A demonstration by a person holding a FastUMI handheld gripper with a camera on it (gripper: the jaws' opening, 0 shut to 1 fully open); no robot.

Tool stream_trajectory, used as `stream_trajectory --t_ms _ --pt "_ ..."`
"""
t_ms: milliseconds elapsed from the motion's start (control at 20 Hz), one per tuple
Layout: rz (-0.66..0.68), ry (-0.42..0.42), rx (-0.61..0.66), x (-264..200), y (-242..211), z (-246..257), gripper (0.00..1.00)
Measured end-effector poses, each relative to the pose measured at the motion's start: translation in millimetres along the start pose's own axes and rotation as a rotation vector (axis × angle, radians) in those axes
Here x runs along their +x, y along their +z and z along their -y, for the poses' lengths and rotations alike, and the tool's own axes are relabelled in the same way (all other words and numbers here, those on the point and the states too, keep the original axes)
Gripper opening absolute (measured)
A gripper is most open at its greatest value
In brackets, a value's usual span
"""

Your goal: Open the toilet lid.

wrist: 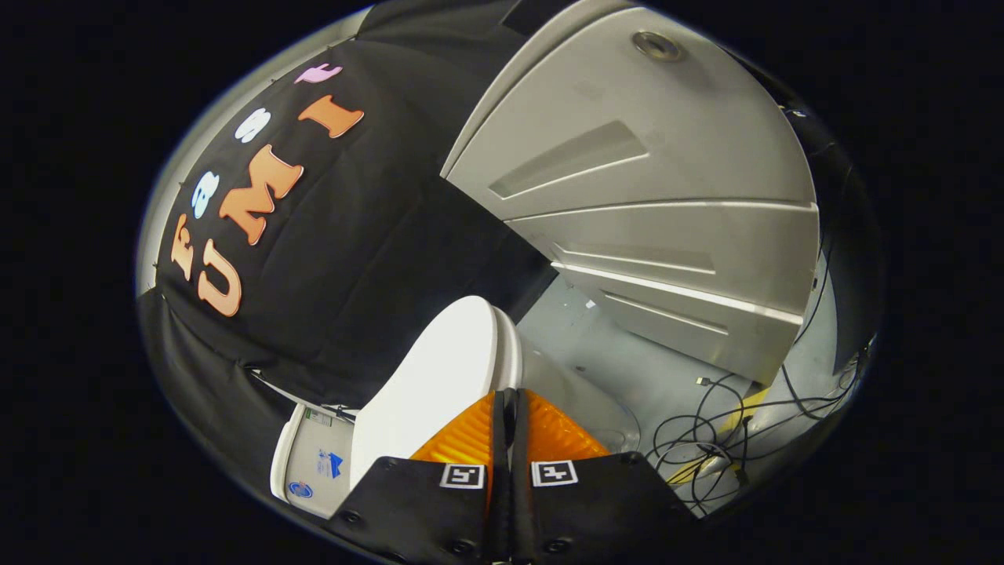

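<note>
Gripper view: my gripper (pixel 510 396) has both fingers pressed together, nothing held between them. The white toilet lid (pixel 439 384) stands raised just ahead, touching the fingertips' left side. The tank (pixel 310 463) sits left. Cables (pixel 706 439) lie on the floor (pixel 596 353) right.

Ahead of me hangs the black cloth wall (pixel 376 259) of my booth, creased and sagging. Beside it stands a pale grey panelled door (pixel 651 196) with a round metal fitting (pixel 657 45) near one end. Below, black cables (pixel 714 439) tangle across the light grey floor (pixel 596 377).
</note>
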State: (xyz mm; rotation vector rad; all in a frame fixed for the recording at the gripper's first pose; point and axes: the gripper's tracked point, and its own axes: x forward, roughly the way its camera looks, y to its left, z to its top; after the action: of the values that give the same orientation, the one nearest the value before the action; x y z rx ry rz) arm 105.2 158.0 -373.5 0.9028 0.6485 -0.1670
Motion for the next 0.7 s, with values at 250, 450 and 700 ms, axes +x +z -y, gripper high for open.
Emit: stream_trajectory --t_ms 250,450,700 --pt "0.107 0.010 -0.114 -3 21 -23 0.08" --pt "0.126 0.018 -0.121 -4 25 -29 0.08" --pt "0.162 0.027 -0.140 -7 34 -40 0.08"
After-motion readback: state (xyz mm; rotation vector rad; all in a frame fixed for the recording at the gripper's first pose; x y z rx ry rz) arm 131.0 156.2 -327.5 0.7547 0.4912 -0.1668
